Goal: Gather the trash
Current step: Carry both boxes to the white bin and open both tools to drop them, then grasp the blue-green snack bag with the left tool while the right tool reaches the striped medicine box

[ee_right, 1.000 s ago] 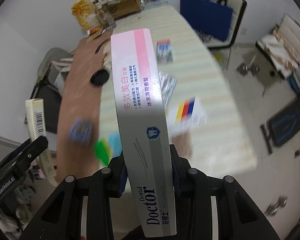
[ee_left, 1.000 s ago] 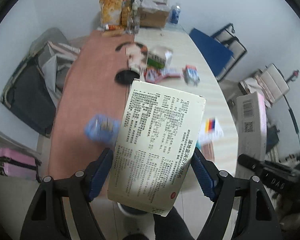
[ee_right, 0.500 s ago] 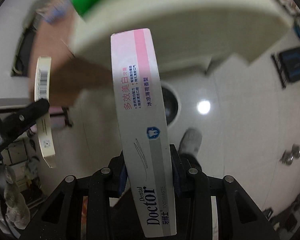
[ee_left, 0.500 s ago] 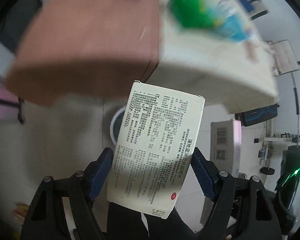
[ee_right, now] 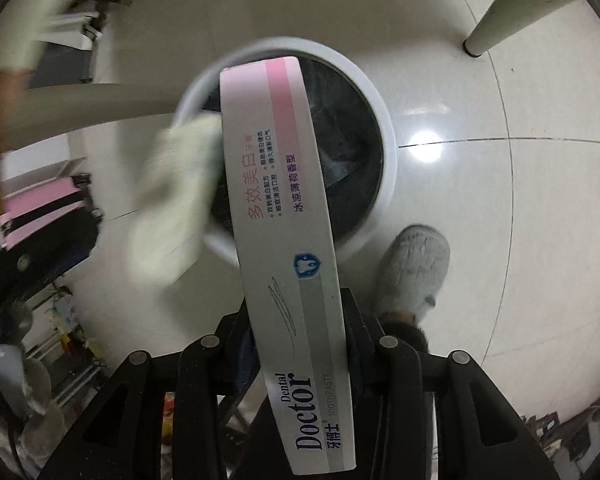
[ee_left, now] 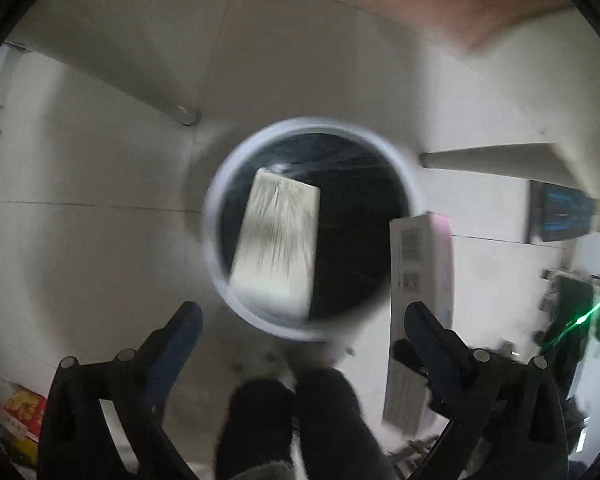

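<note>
My left gripper is open and empty above a round white trash bin with a black liner. The cream medicine box is blurred, in the air over the bin's mouth; it also shows in the right wrist view. My right gripper is shut on a long white and pink toothpaste box, held over the bin. The toothpaste box also shows at the right of the left wrist view.
The bin stands on a pale tiled floor under the table. A table leg is at the upper right, another right of the bin. A grey slipper is beside the bin. Pink cases lie at the left.
Both grippers swung down from the tabletop to above the bin. My left gripper opened and let go of the medicine box, which is dropping toward the bin. The right still holds the toothpaste box.
</note>
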`<state>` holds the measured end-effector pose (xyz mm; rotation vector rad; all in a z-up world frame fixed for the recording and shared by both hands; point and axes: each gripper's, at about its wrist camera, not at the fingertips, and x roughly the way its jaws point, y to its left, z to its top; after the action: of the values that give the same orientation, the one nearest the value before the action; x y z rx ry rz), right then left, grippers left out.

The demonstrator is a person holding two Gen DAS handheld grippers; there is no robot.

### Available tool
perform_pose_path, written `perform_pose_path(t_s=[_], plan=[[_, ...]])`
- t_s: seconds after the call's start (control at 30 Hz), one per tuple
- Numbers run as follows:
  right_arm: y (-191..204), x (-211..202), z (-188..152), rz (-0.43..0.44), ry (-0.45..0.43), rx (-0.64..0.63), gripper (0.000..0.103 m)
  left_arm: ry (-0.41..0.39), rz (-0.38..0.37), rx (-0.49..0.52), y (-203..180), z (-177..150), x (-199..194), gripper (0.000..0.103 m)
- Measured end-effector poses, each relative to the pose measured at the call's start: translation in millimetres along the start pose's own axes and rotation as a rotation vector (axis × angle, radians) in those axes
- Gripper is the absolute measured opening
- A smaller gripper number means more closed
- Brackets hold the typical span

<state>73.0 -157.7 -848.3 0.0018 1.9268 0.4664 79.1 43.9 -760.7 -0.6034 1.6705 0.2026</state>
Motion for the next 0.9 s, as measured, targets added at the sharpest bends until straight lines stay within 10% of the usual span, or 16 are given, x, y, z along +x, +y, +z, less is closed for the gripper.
perform_pose_path(t_s=[0.2,0.4,0.9], plan=[[3,9,20,-0.113,-0.075,0.009,0.098,-0.080,0.178,0.012,6,-10,7,0.103],[2,-19,28,-0.259,-0.145,-0.016,0.103,-0.079,0.215,0.016,17,-28,-19,0.103],[38,-154,-33,-0.295,-0.243,-0.031,0.103,-0.133,0.232,0.013,2,-73,-130,0.103]])
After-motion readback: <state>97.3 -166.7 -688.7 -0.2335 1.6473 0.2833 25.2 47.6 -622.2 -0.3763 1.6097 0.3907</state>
